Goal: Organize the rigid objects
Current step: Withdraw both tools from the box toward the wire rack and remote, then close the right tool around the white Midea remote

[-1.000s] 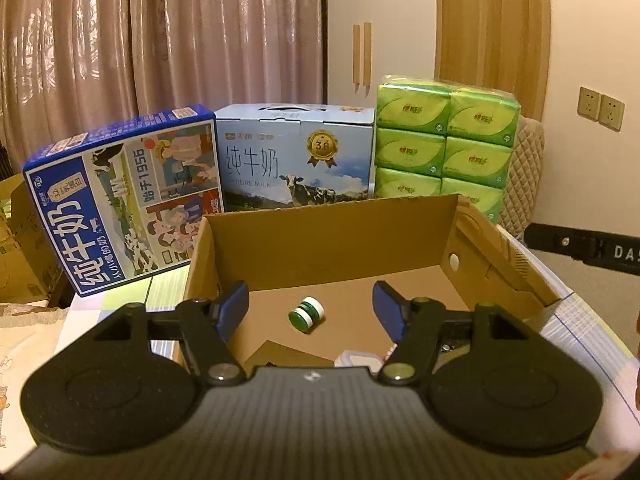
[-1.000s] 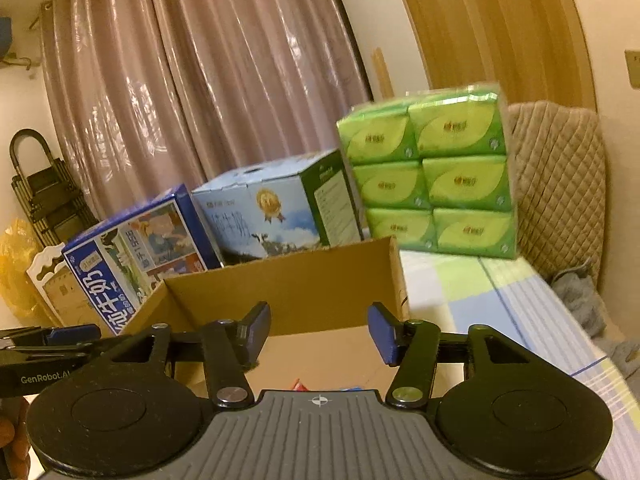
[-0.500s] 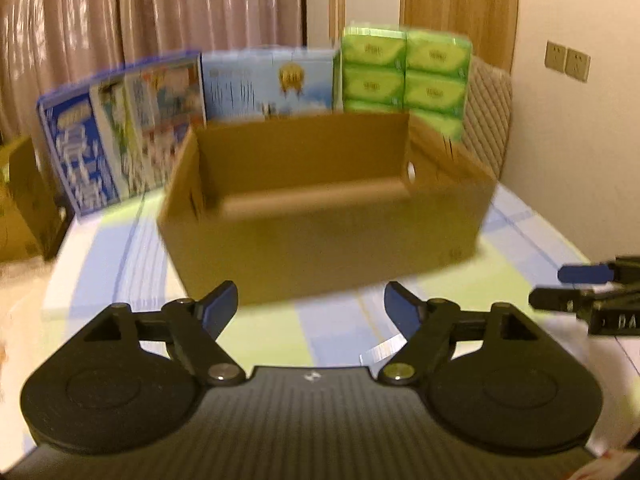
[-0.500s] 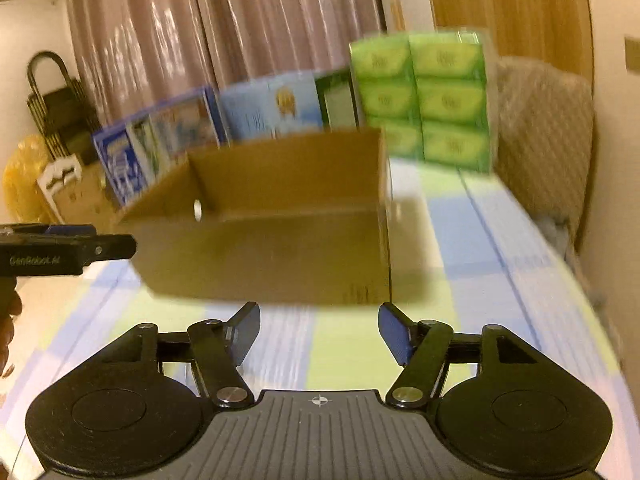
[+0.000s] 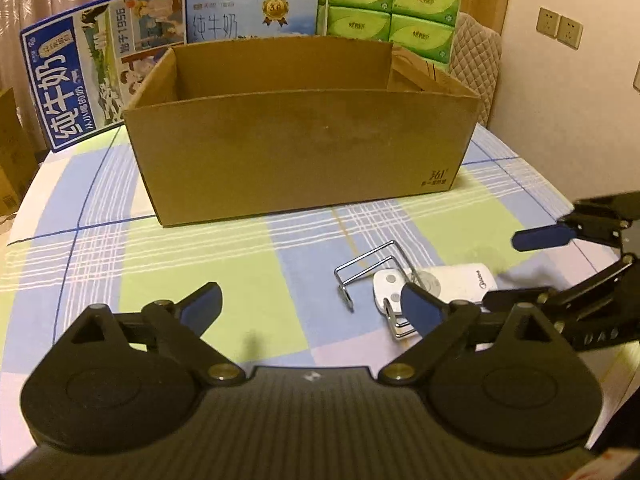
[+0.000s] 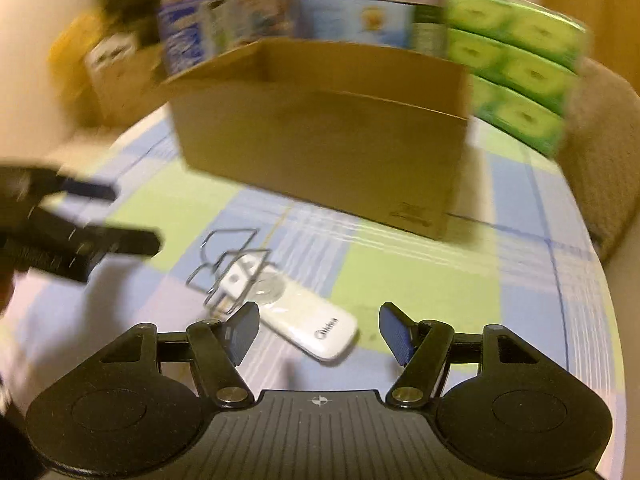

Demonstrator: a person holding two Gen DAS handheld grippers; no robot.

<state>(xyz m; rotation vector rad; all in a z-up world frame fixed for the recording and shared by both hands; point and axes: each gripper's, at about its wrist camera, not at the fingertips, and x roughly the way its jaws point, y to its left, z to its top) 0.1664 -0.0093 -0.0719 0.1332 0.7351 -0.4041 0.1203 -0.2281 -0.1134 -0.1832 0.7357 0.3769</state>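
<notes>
blue-padded left tongs (image 5: pixel 310 306) angled down, empty, just widened.

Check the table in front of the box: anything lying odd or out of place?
Yes. A chrome wire rack lies tipped on the checked tablecloth, with a white remote overlapping it, so the two look tangled. Both are still outside the cardboard box. Nothing looks spilled or broken.
</notes>
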